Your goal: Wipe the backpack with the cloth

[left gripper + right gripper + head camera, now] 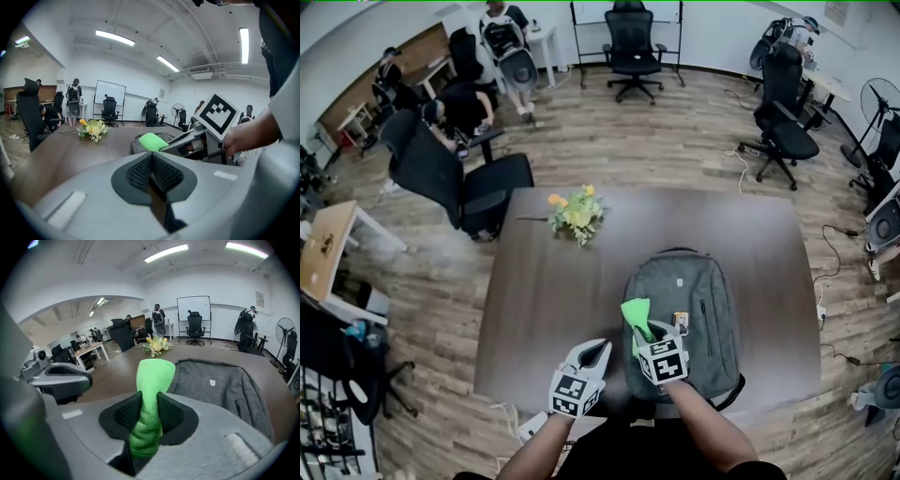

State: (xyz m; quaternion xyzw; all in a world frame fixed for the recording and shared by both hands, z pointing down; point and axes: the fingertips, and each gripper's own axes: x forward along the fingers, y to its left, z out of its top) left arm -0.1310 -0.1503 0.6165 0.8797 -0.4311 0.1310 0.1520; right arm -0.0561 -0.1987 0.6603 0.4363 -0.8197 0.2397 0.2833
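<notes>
The left tongs (151, 157) are pointing across the dark desk (65, 154), jaws pressing together with nothing between the black mesh pads (138, 171). Just ahead, the grey backpack (135, 144) is lying on the desk. Over the backpack's near end, the right tongs (165, 146), held by a hand (248, 136) to the backpack's right, are gripping a green cloth (151, 140). Left of the backpack and further off, yellow flowers (92, 129) are lying on the desk. Well behind the backpack, an office chair (110, 111) is standing before a whiteboard (110, 96)
</notes>
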